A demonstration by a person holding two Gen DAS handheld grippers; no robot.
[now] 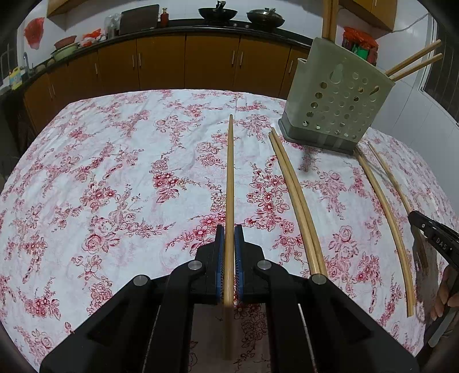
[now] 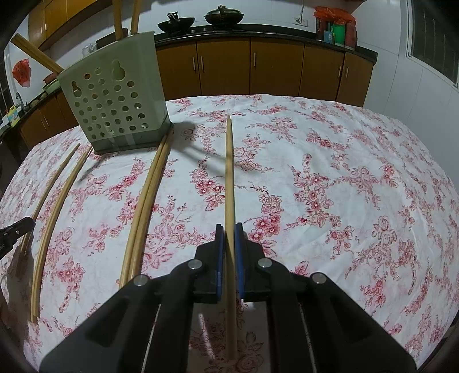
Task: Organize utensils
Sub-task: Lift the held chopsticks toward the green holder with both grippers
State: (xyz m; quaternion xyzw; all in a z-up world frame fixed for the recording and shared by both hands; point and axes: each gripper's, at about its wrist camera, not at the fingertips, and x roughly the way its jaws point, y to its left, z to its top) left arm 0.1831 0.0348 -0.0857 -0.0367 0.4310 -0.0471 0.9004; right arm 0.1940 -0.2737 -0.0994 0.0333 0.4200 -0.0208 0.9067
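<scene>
My left gripper is shut on a wooden chopstick that points straight ahead over the floral cloth. In the same way, my right gripper is shut on another chopstick. A pale green perforated utensil holder stands at the far side between the two grippers, with several chopsticks sticking out of it. One pair of chopsticks lies on the cloth in front of the holder. A second pair lies further out. The right gripper's side shows at the right edge of the left view.
The table's floral cloth curves off at the far edge. Behind it run brown cabinets under a dark counter with two woks. A hand shows at the right edge. A window is at the upper right.
</scene>
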